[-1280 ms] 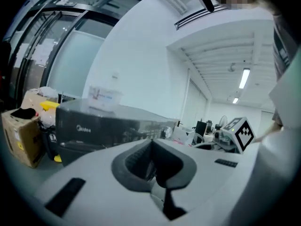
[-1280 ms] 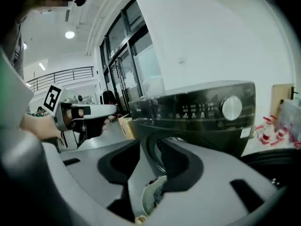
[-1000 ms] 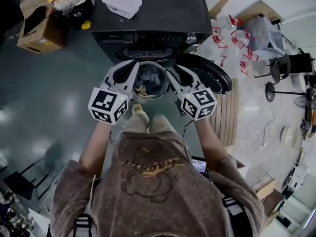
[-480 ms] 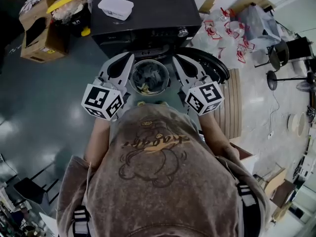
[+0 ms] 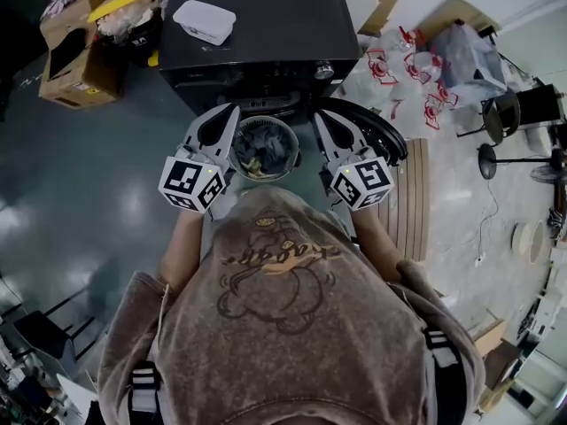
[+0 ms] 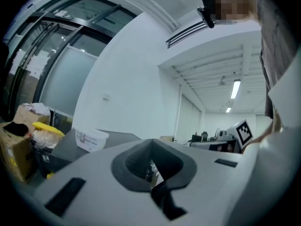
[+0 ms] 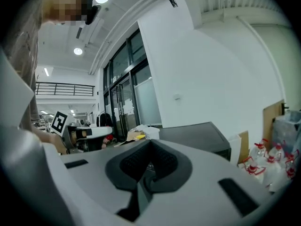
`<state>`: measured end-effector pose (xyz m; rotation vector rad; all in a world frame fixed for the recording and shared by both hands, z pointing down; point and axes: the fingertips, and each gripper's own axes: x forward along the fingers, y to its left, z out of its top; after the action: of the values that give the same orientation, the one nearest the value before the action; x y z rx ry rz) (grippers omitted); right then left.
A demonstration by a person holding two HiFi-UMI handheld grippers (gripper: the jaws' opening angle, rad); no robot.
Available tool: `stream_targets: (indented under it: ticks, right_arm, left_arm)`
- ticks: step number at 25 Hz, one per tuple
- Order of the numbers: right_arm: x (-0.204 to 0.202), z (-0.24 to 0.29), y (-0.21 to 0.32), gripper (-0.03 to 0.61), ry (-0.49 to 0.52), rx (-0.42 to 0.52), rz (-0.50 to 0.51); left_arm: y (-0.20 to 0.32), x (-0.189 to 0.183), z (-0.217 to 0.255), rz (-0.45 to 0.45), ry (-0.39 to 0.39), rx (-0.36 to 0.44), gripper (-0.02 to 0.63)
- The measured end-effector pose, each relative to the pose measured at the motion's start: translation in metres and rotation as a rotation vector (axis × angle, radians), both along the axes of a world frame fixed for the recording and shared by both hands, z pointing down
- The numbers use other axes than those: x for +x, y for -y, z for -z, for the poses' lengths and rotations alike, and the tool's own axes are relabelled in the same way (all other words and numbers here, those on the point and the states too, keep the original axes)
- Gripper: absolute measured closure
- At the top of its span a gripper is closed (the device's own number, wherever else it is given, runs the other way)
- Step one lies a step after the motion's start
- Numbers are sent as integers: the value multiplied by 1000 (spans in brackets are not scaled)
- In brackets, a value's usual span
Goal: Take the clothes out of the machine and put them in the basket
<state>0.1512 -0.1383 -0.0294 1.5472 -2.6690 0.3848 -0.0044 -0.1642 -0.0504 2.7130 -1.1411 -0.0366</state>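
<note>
The right gripper point(image 5: 321, 116) has just been closing its jaws, which are clenched on nothing. The left gripper point(image 5: 229, 113) is pressed shut and empty too. Both point level toward the machine point(image 5: 257, 34), flanking the basket point(image 5: 295, 149) on the floor just near of it, with clothes point(image 5: 261, 149) heaped inside. I take it a drop is done. The drum is out of sight, so what remains I cannot tell. Since a second ago both grippers have risen and spread apart, and the person's feet are now hidden.

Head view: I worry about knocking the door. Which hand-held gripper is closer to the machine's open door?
The right hand-held gripper: it overlaps the open door on that side; the left hand-held gripper is across the drum.
</note>
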Motion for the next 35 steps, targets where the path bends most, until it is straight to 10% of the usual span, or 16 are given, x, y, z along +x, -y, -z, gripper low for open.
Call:
stream_targets:
  ticks: [35]
  right_arm:
    - [6,-24,16,583,-11,-40,-5]
  left_arm:
    - [9,7,-19,49,39,-67,607]
